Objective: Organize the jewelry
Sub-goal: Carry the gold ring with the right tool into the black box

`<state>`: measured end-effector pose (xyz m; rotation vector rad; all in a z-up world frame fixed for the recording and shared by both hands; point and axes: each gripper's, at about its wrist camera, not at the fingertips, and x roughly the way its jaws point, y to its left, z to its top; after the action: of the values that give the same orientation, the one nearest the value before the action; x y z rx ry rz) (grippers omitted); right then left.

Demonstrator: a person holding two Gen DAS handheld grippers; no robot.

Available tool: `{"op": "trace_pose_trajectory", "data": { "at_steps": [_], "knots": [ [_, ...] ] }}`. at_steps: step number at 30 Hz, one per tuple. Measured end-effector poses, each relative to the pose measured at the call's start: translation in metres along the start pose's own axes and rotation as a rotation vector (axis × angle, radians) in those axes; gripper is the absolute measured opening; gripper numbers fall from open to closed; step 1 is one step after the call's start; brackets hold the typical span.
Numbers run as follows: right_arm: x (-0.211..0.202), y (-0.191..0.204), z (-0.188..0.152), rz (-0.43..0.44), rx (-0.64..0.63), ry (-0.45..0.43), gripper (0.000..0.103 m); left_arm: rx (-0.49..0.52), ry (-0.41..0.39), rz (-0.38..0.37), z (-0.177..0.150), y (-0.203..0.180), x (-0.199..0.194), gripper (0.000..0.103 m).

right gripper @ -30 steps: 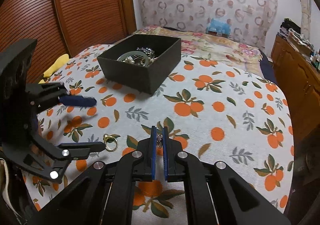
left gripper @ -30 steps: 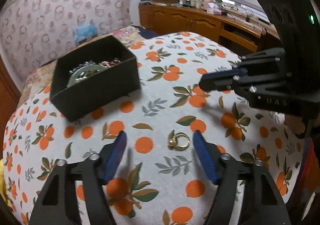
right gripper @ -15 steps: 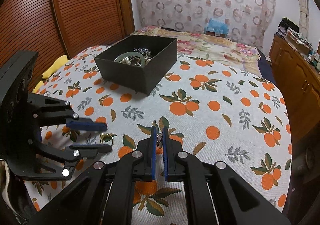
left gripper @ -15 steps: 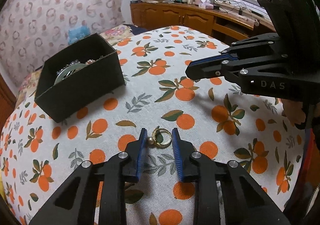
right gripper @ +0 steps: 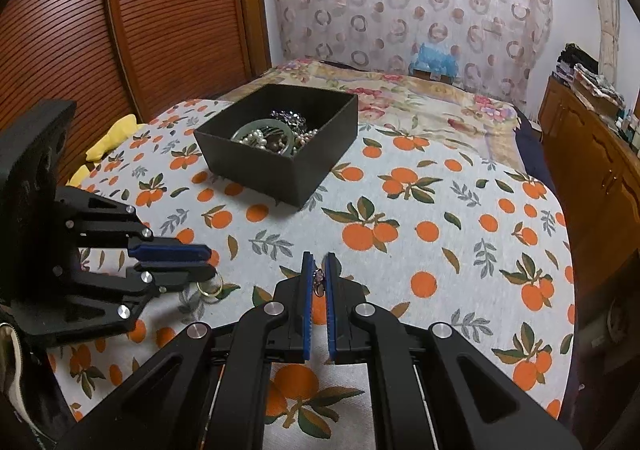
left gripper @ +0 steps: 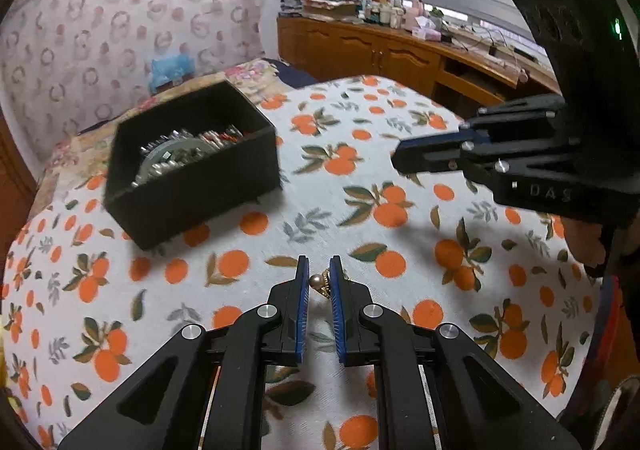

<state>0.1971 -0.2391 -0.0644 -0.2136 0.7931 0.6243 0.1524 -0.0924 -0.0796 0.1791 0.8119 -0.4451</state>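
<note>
The left gripper (left gripper: 319,282) pinches a gold pearl ring (left gripper: 323,283) just above the orange-print cloth (left gripper: 360,186), pearl toward its left pad. The right gripper (right gripper: 319,282) grips a small dangling piece, perhaps an earring (right gripper: 319,283), hanging vertically. "DAS" reads on the right gripper's body. The black box (right gripper: 304,170) of jewelry sits beyond.

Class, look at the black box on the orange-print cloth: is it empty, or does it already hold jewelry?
Not empty. The open-topped black box holds a pile of jewelry, pearl beads and a pale green bangle among it, reaching partway up its walls.
</note>
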Motion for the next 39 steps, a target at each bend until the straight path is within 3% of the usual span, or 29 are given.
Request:
{"op": "trace_pose_trajectory", "data": {
  "at_steps": [14, 27, 39],
  "knots": [
    [0.01, 0.017, 0.057, 0.02, -0.04, -0.056, 0.007, -0.068, -0.101, 0.097, 0.029, 0.048, -0.033, 0.009],
    [0.05, 0.019, 0.121, 0.039, -0.004, -0.046, 0.007, -0.133, -0.135, 0.149, 0.042, 0.087, -0.041, 0.009],
    [0.077, 0.016, 0.143, 0.029, 0.024, -0.036, 0.007, -0.15, -0.139, 0.167, 0.05, 0.096, -0.035, 0.009]
  ]
}}
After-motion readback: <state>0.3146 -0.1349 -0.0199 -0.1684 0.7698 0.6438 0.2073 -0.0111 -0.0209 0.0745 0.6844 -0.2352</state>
